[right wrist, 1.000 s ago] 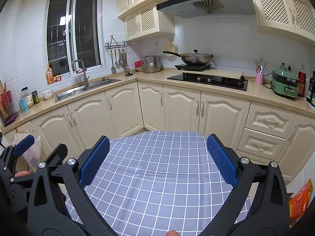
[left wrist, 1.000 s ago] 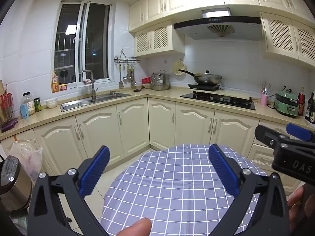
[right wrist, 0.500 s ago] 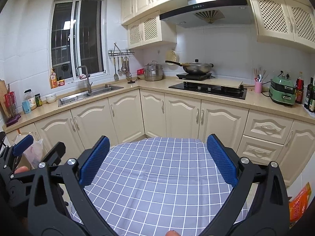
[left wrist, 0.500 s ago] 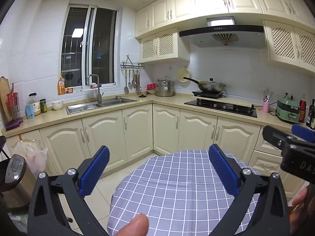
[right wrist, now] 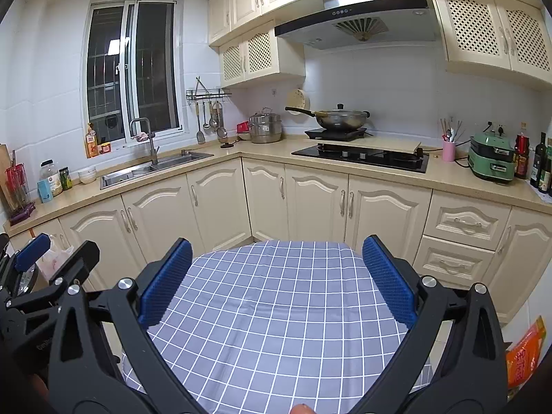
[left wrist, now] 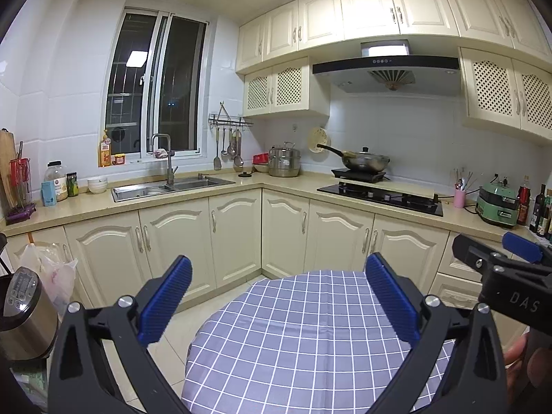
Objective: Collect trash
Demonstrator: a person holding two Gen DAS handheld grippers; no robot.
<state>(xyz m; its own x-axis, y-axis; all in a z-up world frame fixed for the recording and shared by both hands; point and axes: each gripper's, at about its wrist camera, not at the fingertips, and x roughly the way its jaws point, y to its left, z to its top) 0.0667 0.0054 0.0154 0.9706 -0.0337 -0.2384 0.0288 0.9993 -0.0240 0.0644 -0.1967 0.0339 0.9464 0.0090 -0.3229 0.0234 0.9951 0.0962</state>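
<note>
Two black grippers with blue ribbed pads, left gripper (left wrist: 277, 295) and right gripper (right wrist: 276, 277), hover spread wide and empty above a round table in blue-and-white checked cloth (right wrist: 276, 314); an orange packet (right wrist: 526, 353) lies low right, beside it.

A table (left wrist: 310, 338) stands before the corner worktop (left wrist: 286, 186), which carries the sink (left wrist: 172, 186) on the left under the window (left wrist: 155, 89), the pot (left wrist: 284, 162) in the corner, and the hob (left wrist: 379, 196), wok (left wrist: 364, 162) and cooker (left wrist: 496, 207) to the right.
</note>
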